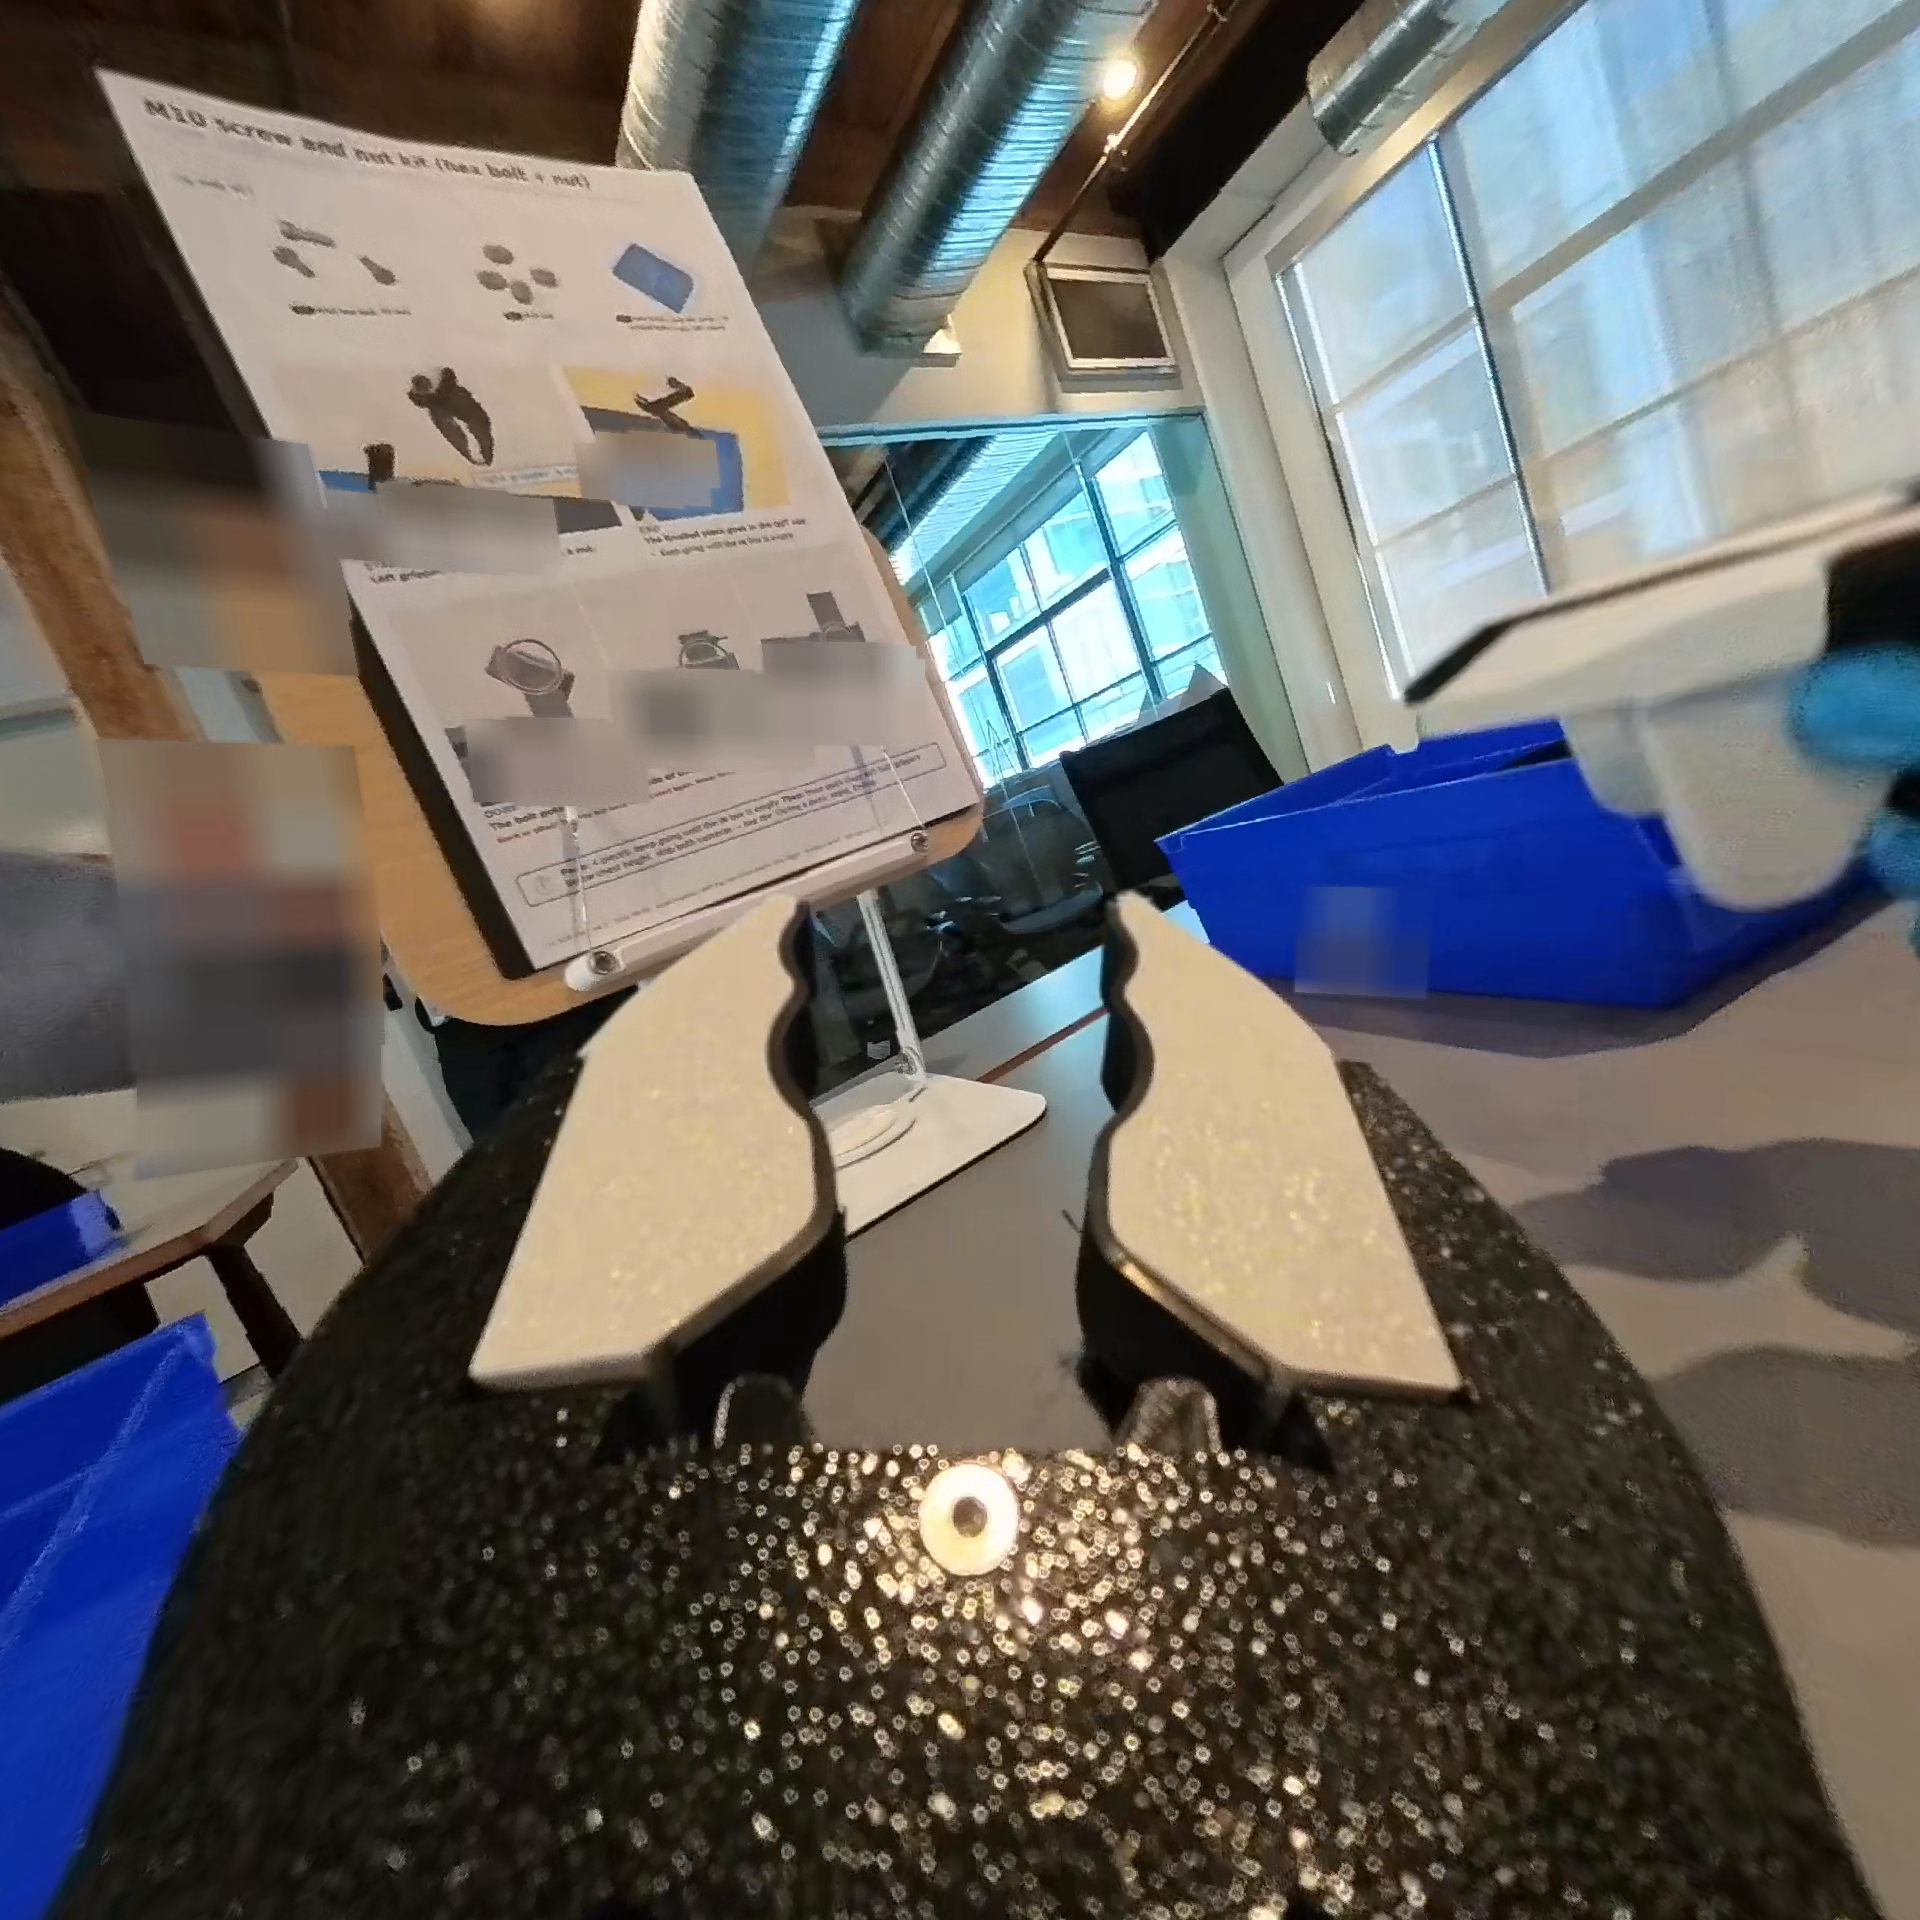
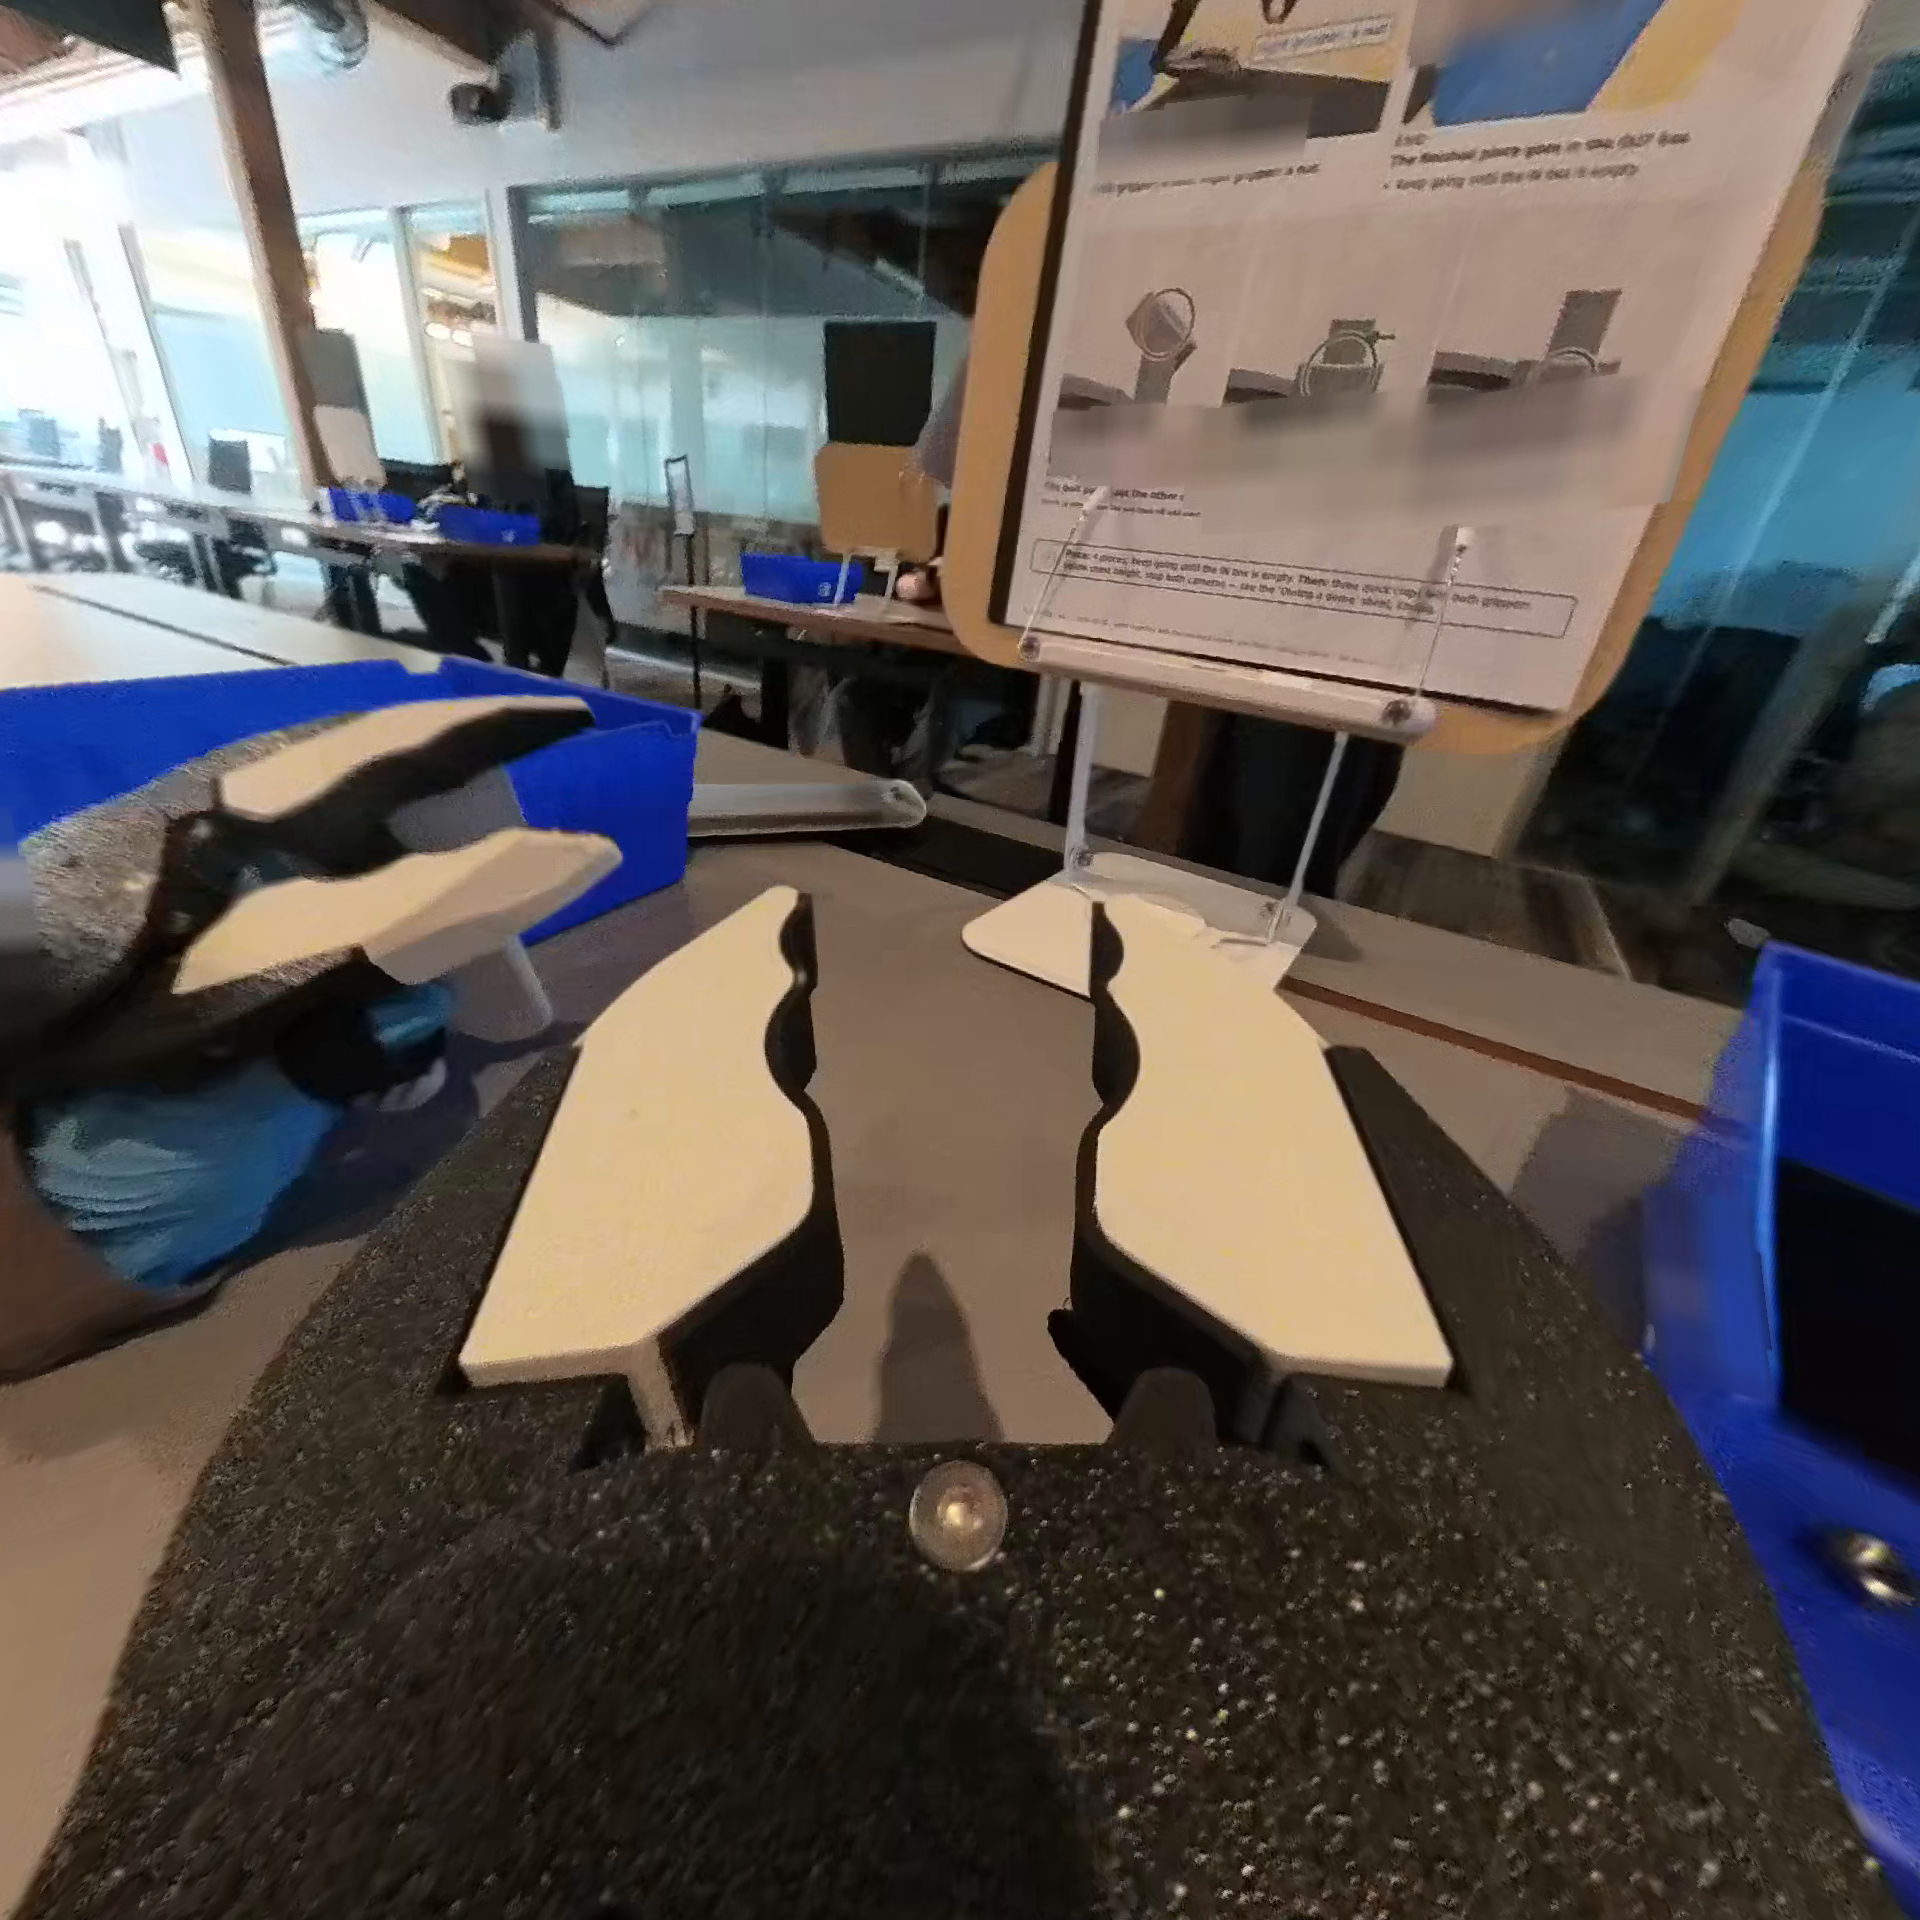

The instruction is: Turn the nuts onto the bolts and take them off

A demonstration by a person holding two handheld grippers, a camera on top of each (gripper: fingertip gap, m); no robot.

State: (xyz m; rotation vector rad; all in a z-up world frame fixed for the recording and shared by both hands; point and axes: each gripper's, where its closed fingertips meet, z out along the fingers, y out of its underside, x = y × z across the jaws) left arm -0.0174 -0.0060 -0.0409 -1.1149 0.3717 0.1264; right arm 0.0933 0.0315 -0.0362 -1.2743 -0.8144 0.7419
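Your left gripper is tilted upward with its jaws spread apart and nothing between them; the right gripper also has its jaws apart and empty over the grey tabletop. No nut or bolt shows clearly in either view. A blue bin sits at right of the left wrist view, another blue bin at left of the right wrist view. The instruction sheet stands on its stand ahead.
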